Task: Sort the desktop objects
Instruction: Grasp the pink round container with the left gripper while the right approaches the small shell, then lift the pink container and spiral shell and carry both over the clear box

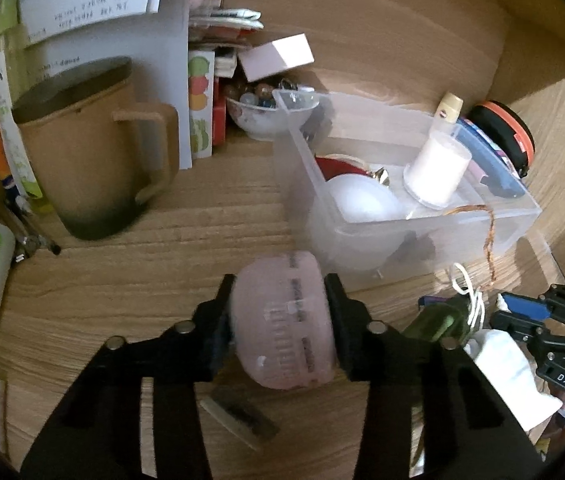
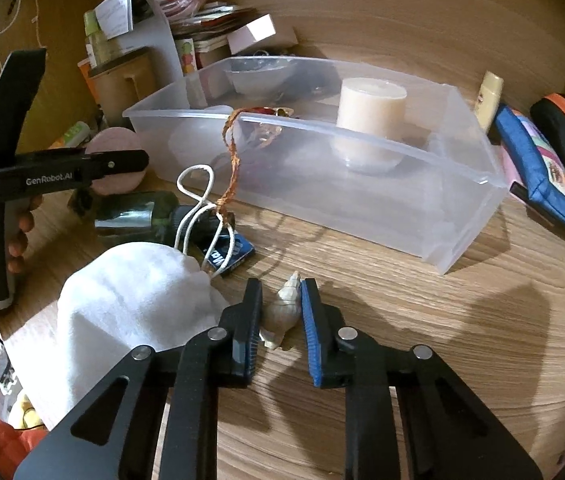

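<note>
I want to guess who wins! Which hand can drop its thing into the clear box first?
Probably the left. Its gripper already holds the pink round case close in front of the clear box. The right gripper holds the seashell down on the desk, farther from the box.

Candle (image 2: 370, 120) in bin (image 2: 362, 184), pouch (image 2: 538, 168) beside
</note>
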`<action>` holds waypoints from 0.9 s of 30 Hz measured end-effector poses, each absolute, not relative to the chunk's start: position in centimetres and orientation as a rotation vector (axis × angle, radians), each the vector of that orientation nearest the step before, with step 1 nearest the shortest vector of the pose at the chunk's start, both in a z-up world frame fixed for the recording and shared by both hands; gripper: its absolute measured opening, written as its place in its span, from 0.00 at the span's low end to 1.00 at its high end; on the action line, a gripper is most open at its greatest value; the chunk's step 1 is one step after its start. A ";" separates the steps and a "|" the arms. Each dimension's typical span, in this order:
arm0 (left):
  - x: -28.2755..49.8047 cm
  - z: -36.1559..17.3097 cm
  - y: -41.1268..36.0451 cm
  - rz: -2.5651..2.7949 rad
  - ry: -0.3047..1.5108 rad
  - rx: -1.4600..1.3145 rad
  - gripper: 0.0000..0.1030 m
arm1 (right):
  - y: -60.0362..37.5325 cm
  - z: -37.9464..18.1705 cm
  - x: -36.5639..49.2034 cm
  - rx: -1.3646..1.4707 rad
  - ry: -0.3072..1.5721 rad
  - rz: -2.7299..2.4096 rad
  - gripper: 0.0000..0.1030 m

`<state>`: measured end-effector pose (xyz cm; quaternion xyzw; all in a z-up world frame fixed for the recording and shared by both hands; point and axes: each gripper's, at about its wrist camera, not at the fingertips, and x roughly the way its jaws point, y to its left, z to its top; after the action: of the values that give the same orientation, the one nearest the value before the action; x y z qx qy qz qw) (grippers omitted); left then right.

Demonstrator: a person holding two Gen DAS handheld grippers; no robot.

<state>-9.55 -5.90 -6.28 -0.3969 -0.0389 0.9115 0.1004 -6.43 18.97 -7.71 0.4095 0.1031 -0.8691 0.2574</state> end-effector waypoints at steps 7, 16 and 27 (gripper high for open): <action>-9.2 -5.9 -5.7 2.701 -0.103 -1.163 0.39 | 19.7 -6.6 -6.3 1.066 0.265 -2.400 0.17; -7.9 -4.5 -5.9 2.760 -0.095 -1.109 0.39 | 20.6 -4.8 -6.0 1.000 0.250 -2.434 0.17; -6.3 -1.8 -5.4 2.867 0.007 -1.010 0.39 | 21.5 -2.4 -6.5 0.919 0.237 -2.470 0.17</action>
<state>-6.28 -5.41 -1.76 -0.3319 0.0024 0.9419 0.0511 -6.47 21.51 -2.42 0.3367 0.0868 -0.9050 0.2452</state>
